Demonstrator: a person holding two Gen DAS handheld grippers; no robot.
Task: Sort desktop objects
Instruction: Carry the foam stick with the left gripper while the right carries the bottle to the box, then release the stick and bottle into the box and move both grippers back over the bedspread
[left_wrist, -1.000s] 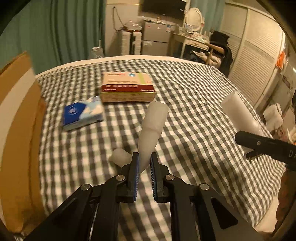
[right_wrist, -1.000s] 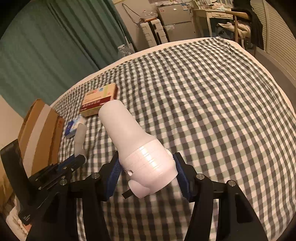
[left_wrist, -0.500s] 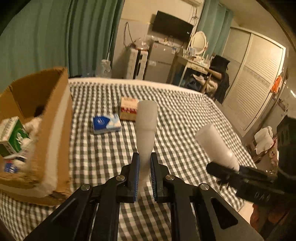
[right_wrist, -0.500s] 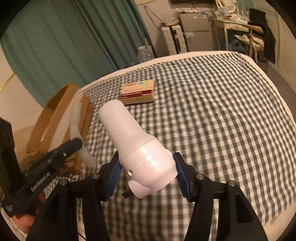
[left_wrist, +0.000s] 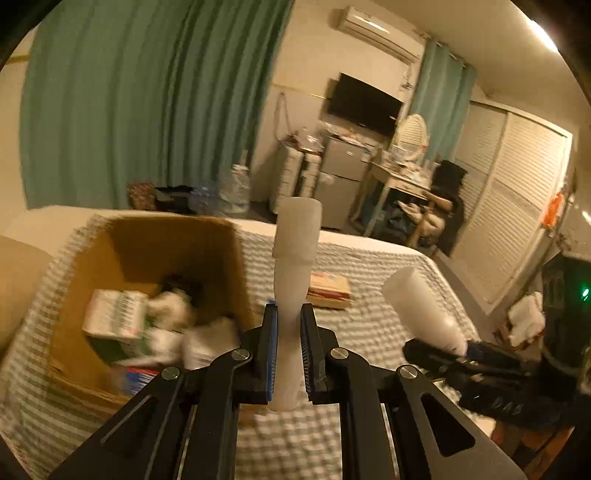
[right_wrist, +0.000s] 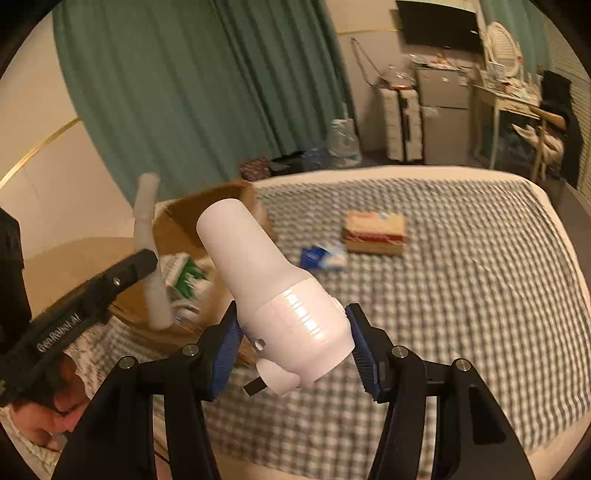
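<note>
With the left gripper (left_wrist: 289, 349) jaws pinching a slim white tube (left_wrist: 293, 273) low and the right gripper (right_wrist: 293, 345) jaws clamping a white bottle (right_wrist: 273, 288), both held near the cardboard box (left_wrist: 147, 236) on the bed (right_wrist: 461, 258), the tube might pivot and miss.

Cardboard box (left_wrist: 147, 236) is open at the top; its floor is crowded with a green-and-white carton (left_wrist: 118, 317) and other blurred items, leaving bare cardboard only along the far wall. On the checked bedspread (right_wrist: 480, 258), 2 obstacles lie right of the box: a blue packet (right_wrist: 323, 256) and a red-and-tan flat box (right_wrist: 375, 232), near each other. The spread to the right of them shows bare checks to its edge.
</note>
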